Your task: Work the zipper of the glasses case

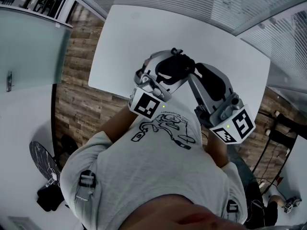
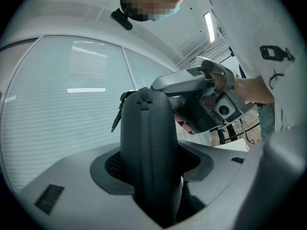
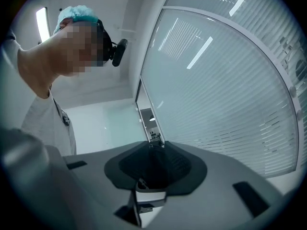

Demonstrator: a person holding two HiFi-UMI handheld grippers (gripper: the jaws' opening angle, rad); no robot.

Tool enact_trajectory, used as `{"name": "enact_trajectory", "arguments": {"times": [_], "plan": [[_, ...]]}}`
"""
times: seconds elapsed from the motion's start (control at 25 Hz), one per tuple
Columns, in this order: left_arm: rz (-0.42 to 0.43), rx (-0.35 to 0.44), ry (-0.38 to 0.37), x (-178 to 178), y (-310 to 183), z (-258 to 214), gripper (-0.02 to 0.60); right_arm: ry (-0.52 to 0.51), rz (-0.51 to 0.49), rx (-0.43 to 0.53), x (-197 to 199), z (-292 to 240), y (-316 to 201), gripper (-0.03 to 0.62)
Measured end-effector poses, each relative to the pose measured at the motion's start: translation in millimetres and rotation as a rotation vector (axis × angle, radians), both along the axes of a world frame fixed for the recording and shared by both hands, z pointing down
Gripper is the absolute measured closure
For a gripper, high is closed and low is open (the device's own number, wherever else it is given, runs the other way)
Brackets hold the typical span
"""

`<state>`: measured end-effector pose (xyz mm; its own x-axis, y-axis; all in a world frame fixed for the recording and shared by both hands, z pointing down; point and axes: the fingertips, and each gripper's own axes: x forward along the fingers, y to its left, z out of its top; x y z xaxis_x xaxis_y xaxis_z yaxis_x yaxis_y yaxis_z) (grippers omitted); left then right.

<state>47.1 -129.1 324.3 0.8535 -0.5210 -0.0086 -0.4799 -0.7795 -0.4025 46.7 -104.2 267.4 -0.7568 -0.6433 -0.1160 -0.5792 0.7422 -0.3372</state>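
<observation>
A black glasses case [image 2: 144, 143] stands upright between the jaws of my left gripper [image 2: 146, 128], which is shut on it. Its zipper pull [image 2: 116, 119] hangs off the case's upper left side. In the head view the case [image 1: 178, 68] is held above the white table [image 1: 144, 37], with the left gripper [image 1: 169, 61] round it. My right gripper [image 1: 194, 75] sits just right of the case, tip close to it. In the right gripper view the right gripper [image 3: 154, 152] shows a narrow dark gap between its jaws and nothing between them. From the left gripper view the right gripper [image 2: 165, 86] reaches in behind the case.
The person stands at the table's near edge, and a white printed shirt [image 1: 163, 128] fills the lower head view. Wood-pattern floor [image 1: 79, 80] lies to the left. Frosted glass walls with blinds [image 3: 230, 90] surround the table. Cables and small gear [image 1: 283, 195] lie on the floor at right.
</observation>
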Motion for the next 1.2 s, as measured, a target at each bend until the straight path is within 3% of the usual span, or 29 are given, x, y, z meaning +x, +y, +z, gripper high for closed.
{"name": "enact_trajectory", "arguments": {"times": [0.44, 0.92, 1.2], "plan": [[-0.043, 0.003, -0.058, -7.0, -5.7, 12.5, 0.328, 0.037, 0.014, 0.014, -0.6, 3.5, 2.3, 0.585], [-0.016, 0.017, -0.036, -9.4, -2.3, 10.3, 0.328, 0.088, 0.042, 0.025, 1.1, 4.2, 1.8, 0.589], [0.007, 0.064, -0.024, -8.2, -3.0, 2.4, 0.328, 0.089, 0.054, 0.01, 6.8, 6.7, -5.0, 0.589]]}}
